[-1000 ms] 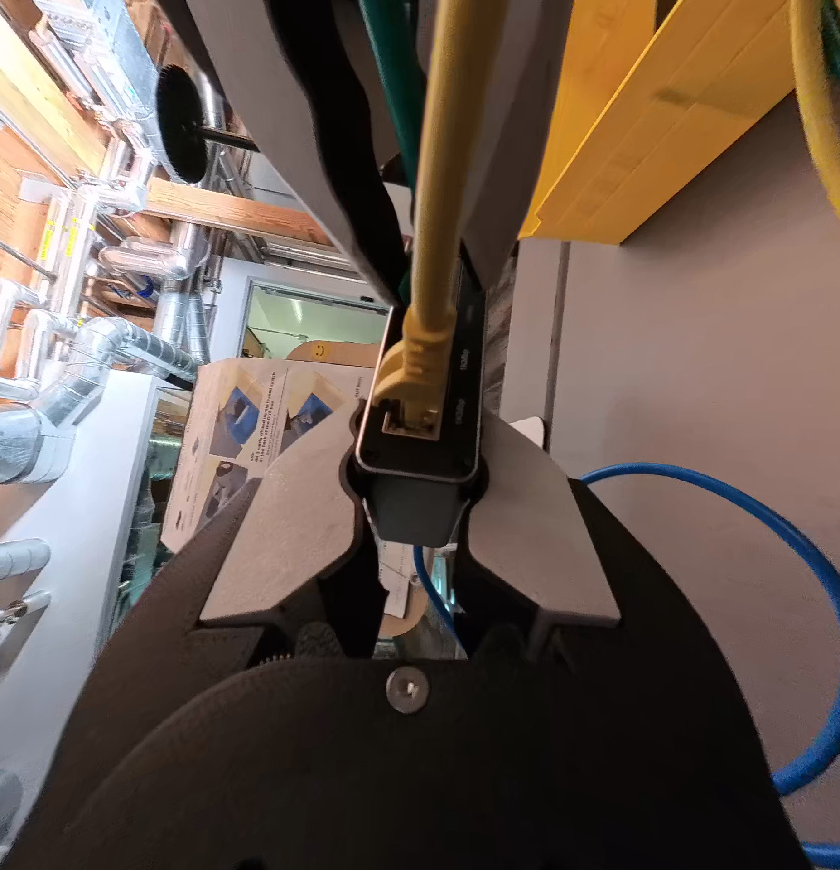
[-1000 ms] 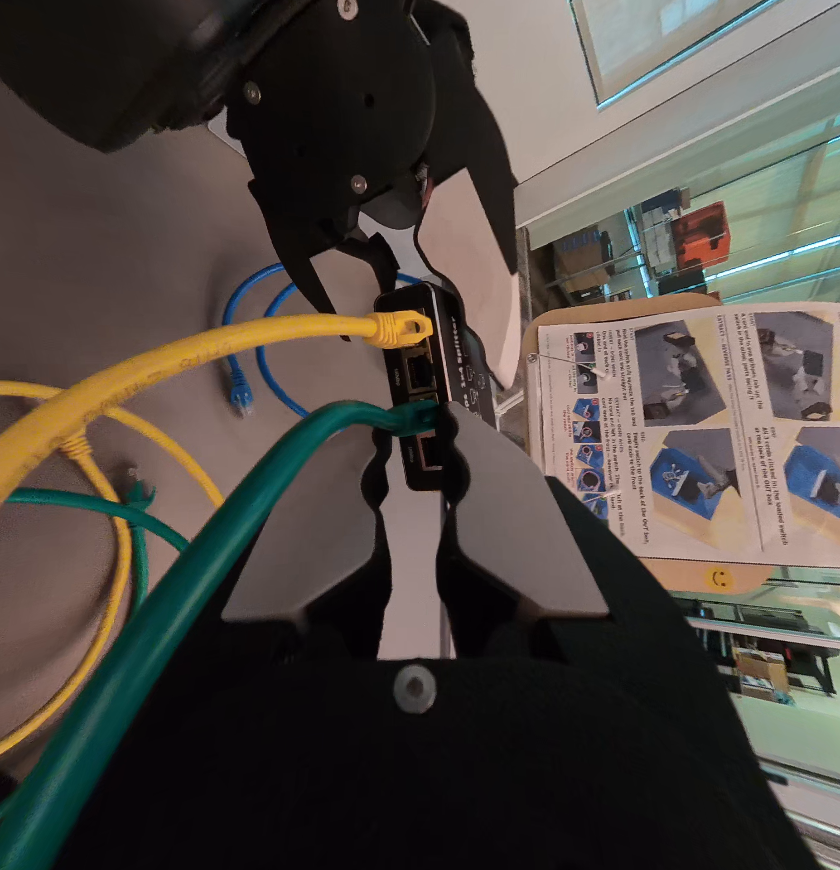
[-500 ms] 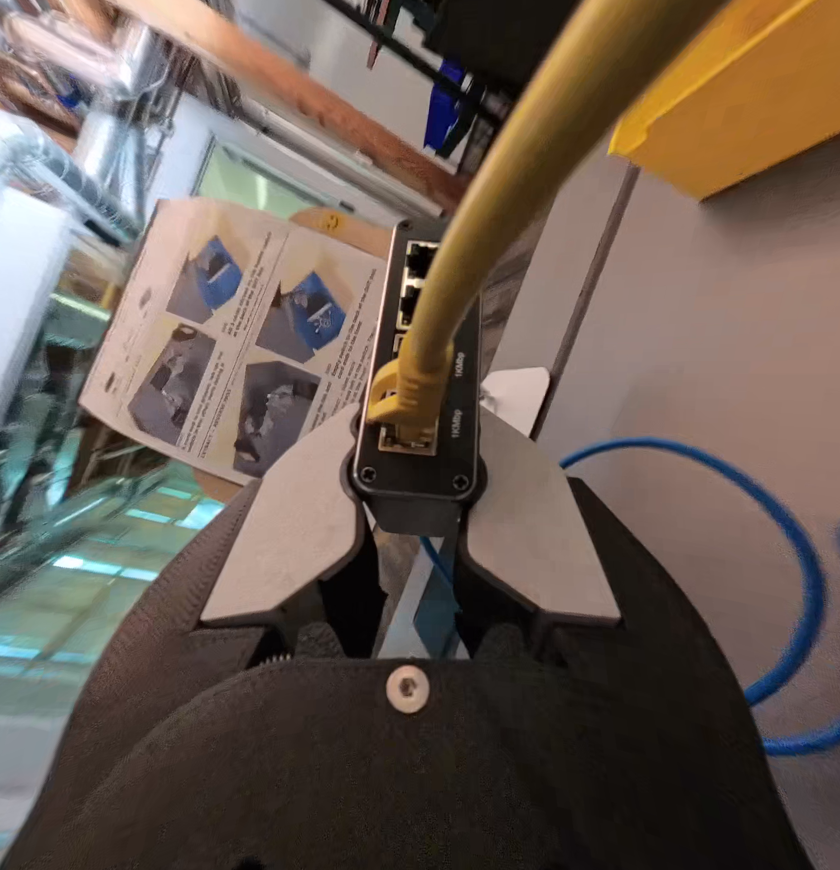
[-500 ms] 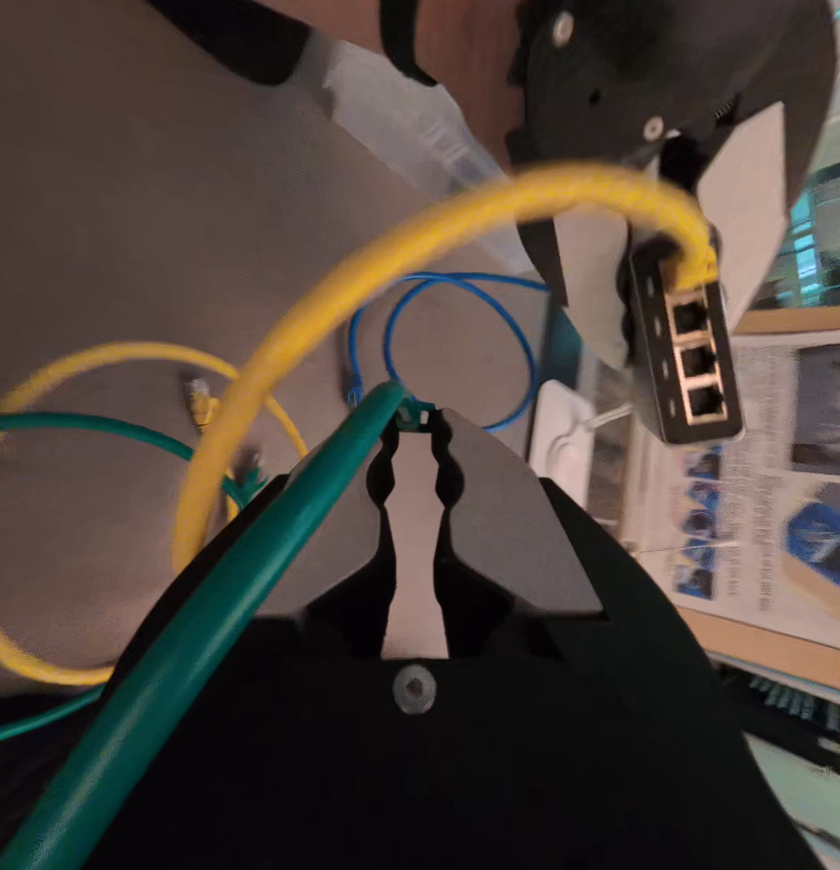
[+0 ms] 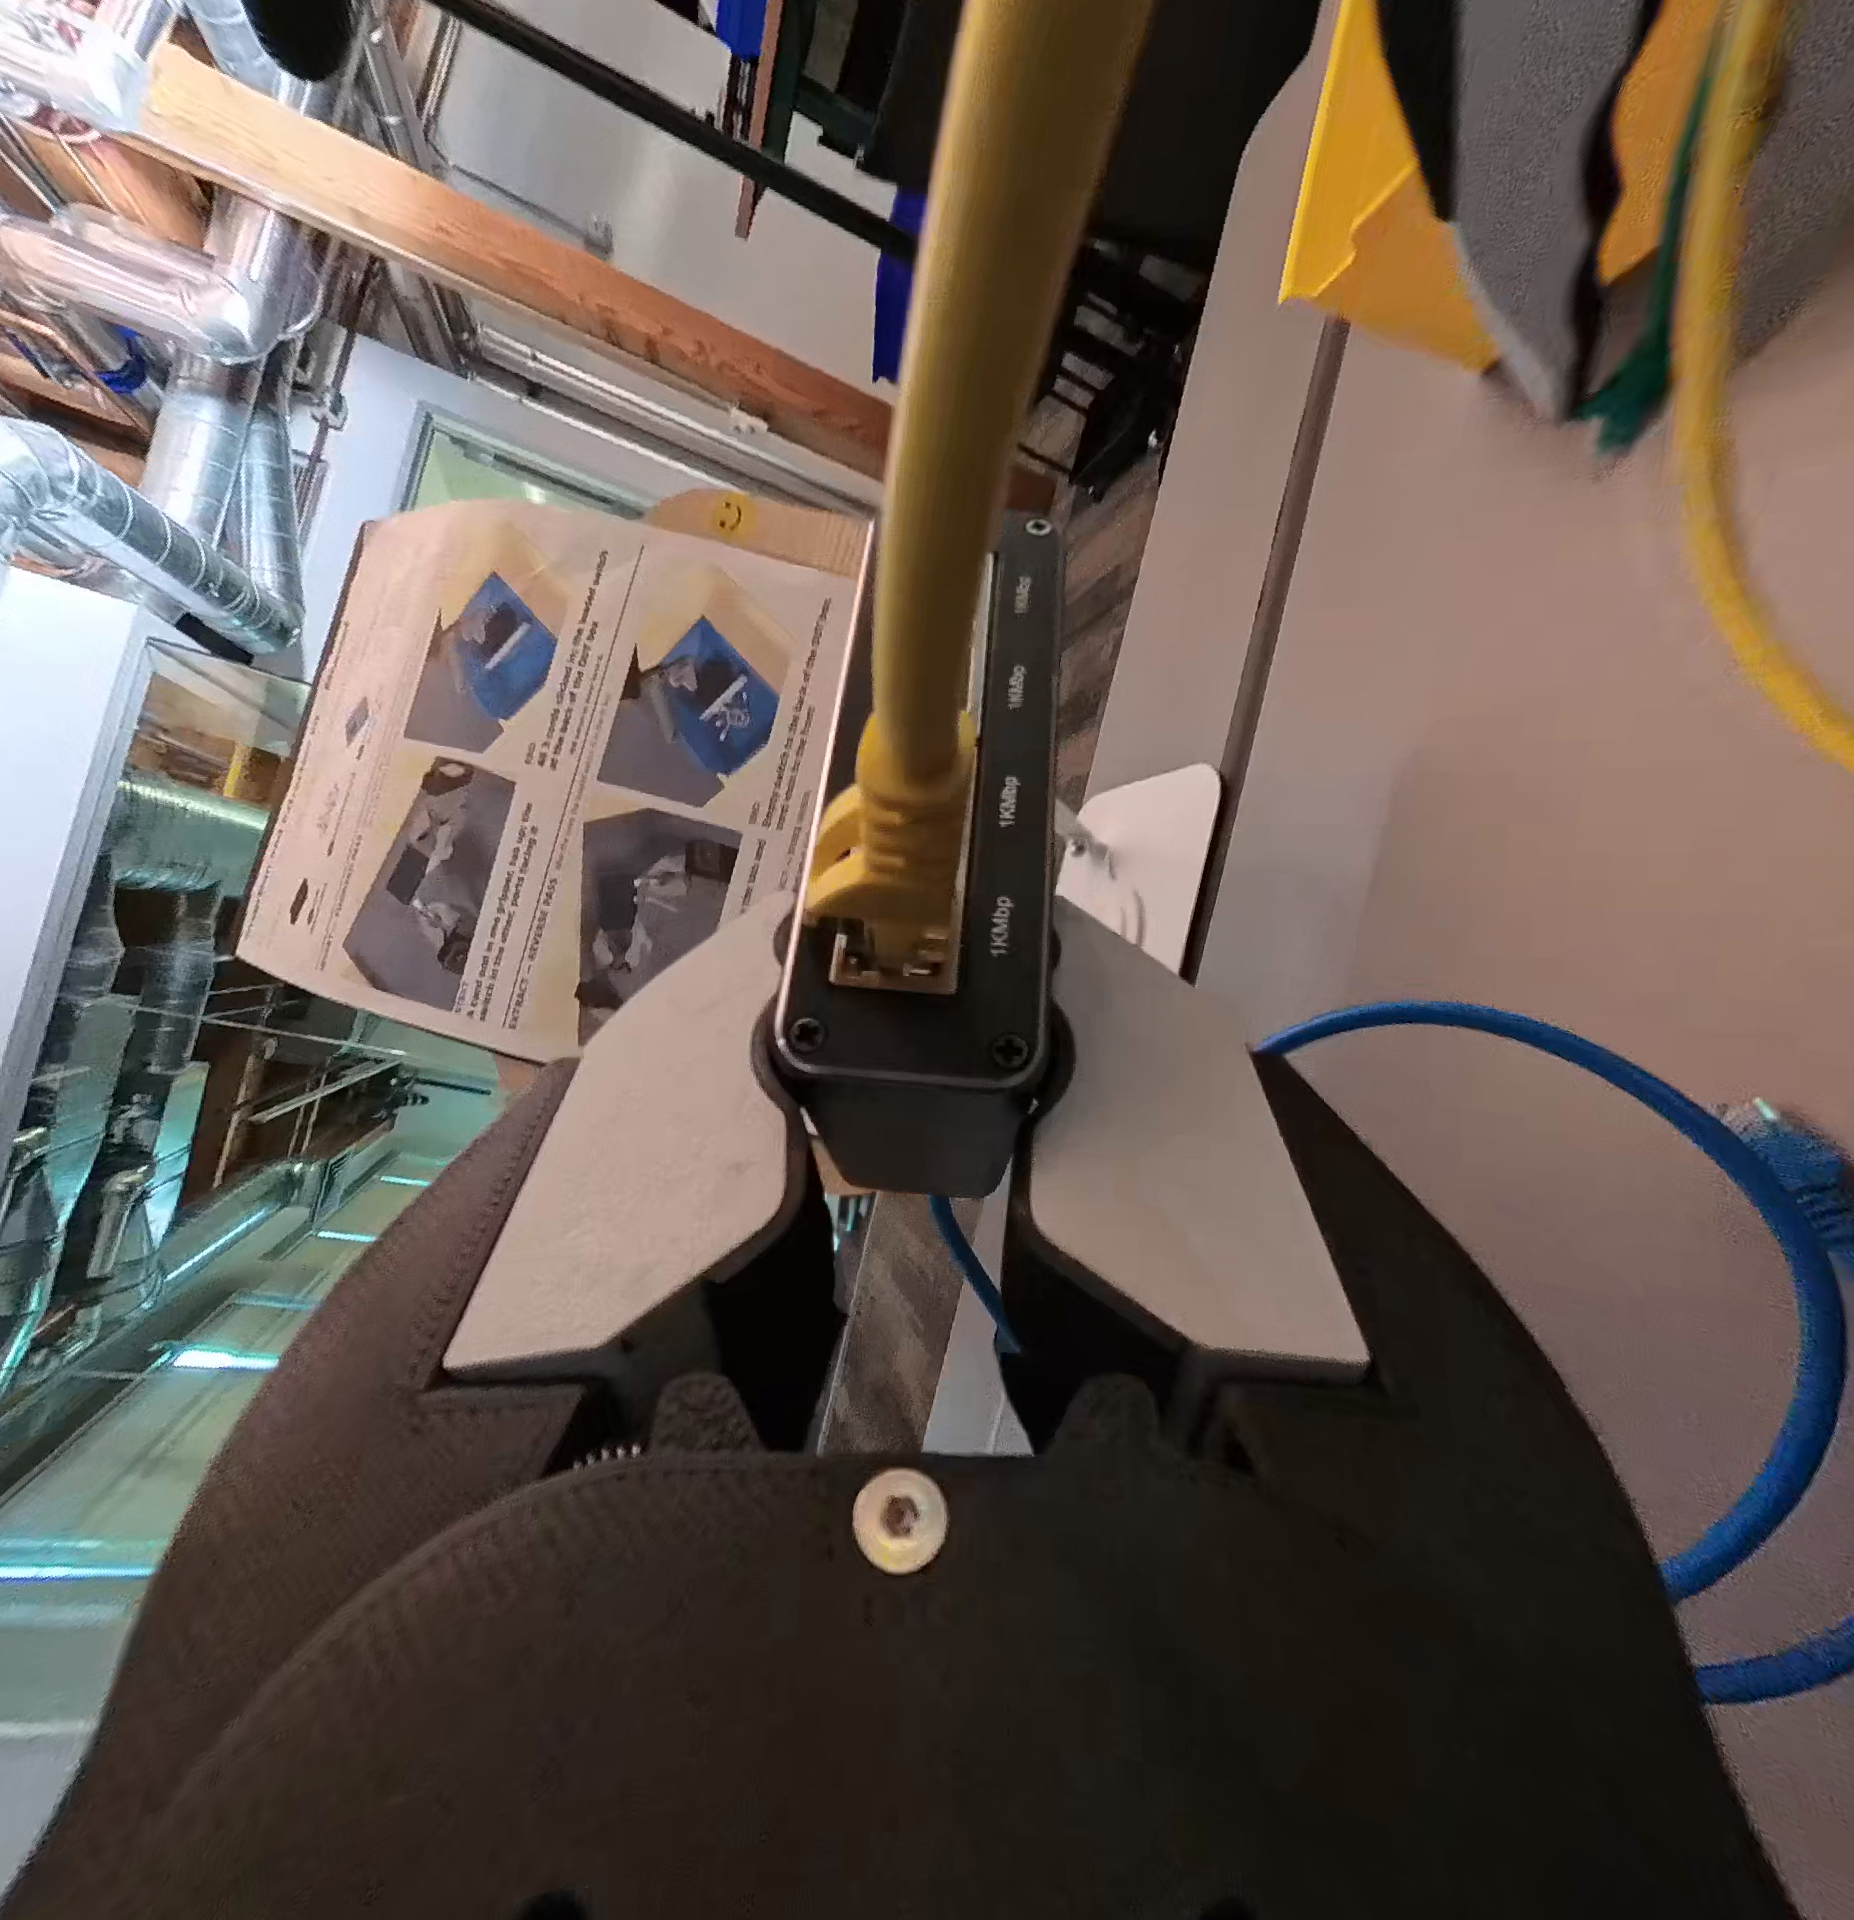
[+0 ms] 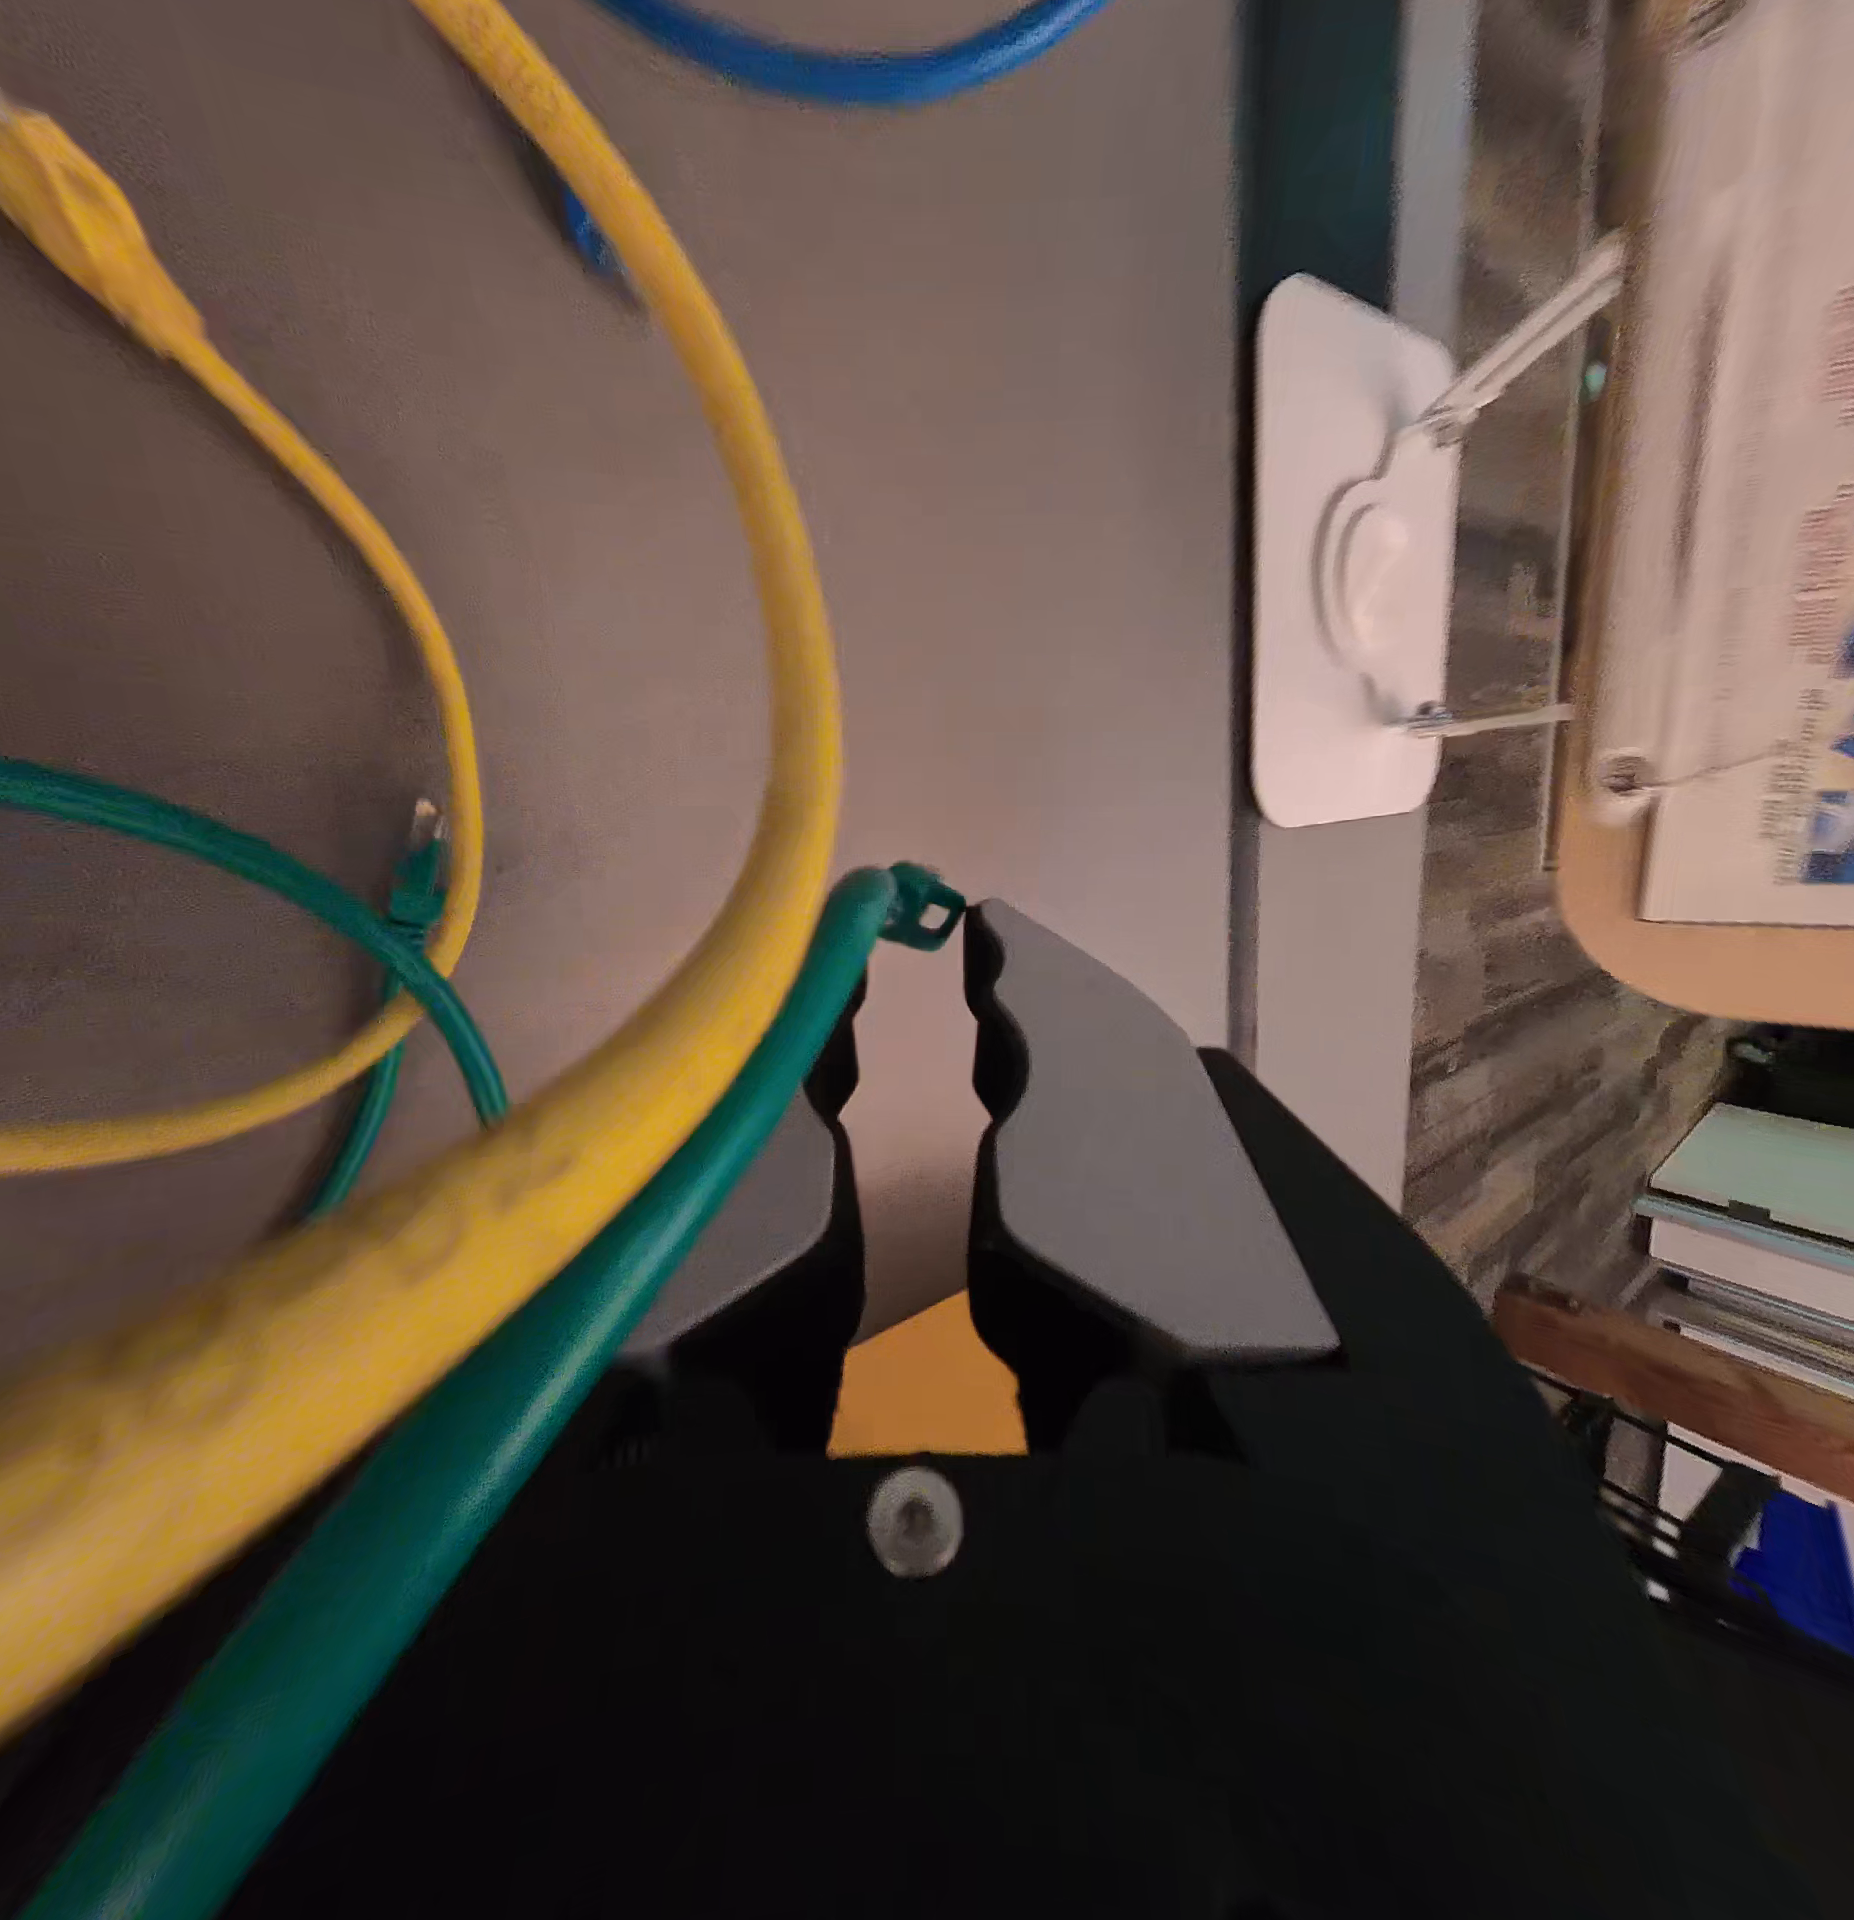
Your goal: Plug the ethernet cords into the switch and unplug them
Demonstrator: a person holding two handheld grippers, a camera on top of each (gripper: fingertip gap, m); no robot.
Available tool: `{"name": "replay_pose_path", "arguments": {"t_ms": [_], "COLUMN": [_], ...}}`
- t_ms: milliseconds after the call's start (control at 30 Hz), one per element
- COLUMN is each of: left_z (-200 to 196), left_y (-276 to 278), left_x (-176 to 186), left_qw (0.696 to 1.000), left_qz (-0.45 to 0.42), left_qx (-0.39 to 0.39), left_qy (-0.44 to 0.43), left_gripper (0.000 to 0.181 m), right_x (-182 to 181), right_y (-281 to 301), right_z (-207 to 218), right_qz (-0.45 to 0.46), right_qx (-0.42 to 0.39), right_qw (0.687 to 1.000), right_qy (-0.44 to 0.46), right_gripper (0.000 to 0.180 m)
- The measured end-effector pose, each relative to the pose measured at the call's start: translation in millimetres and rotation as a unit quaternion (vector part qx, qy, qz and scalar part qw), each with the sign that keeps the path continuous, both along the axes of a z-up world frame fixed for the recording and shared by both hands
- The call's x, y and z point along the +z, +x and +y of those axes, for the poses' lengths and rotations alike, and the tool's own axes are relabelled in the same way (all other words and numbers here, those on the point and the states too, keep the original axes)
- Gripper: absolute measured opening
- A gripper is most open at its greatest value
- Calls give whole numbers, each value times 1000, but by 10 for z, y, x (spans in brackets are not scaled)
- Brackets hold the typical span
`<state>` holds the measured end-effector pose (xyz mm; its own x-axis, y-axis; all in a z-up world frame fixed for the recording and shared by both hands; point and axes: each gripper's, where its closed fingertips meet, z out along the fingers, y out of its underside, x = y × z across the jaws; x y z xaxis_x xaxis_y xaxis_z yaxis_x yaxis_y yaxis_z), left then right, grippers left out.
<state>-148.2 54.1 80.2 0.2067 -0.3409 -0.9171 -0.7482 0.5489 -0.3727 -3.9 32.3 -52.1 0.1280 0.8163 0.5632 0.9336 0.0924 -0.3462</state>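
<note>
Jaws of the left gripper (image 5: 907,1081) clamp the black switch (image 5: 907,1101), its nearest port holding the yellow cord (image 5: 907,821). Right gripper (image 6: 928,925) pinches the green cord's plug (image 6: 918,920); blue cord (image 5: 1796,1299) lies on the grey table (image 5: 1525,779), beside the instruction sheet (image 5: 549,769).

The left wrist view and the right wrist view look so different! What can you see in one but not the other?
Only the left wrist view shows the black switch clamped in the left claw, with a yellow plug in its nearest port, plus silver pipes.

Only the right wrist view shows the right claw pinching the green plug, unplugged, and a loose yellow plug on the table.

Both show the grey table, yellow cord, blue cord, white holder and picture sheet.
</note>
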Motion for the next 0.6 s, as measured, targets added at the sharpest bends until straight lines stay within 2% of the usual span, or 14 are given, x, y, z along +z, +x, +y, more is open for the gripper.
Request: {"name": "replay_pose_path", "arguments": {"t_ms": [100, 233, 333, 400, 467, 600], "left_z": [48, 47, 23, -22, -101, -193], "left_y": [-78, -93, -27, 93, 255, 474], "left_x": [-17, -22, -84, -166, -258, -426], "left_qw": [1000, 1000, 1000, 999, 998, 996], "left_qz": [2, -2, 16, 32, 48, 81], "left_qx": [3, -3, -8, -17, -31, -34], "left_qy": [-3, -14, -7, -9, -13, -20], "left_gripper": [36, 36, 36, 36, 36, 36], "right_x": [-47, 374, 780, 1127, 1362, 1409], "right_y": [-133, -233, -164, -168, -350, -762], "right_z": [-62, -203, -231, -257, -421, -651], "right_qz": [19, 131, 177, 208, 239, 210], "right_qx": [21, 59, 69, 73, 111, 158], "right_qw": [999, 990, 979, 963, 942, 924], "right_qy": [-15, -8, 69, 154, 206, 278], "right_gripper": [26, 45, 45, 42, 38, 33]}}
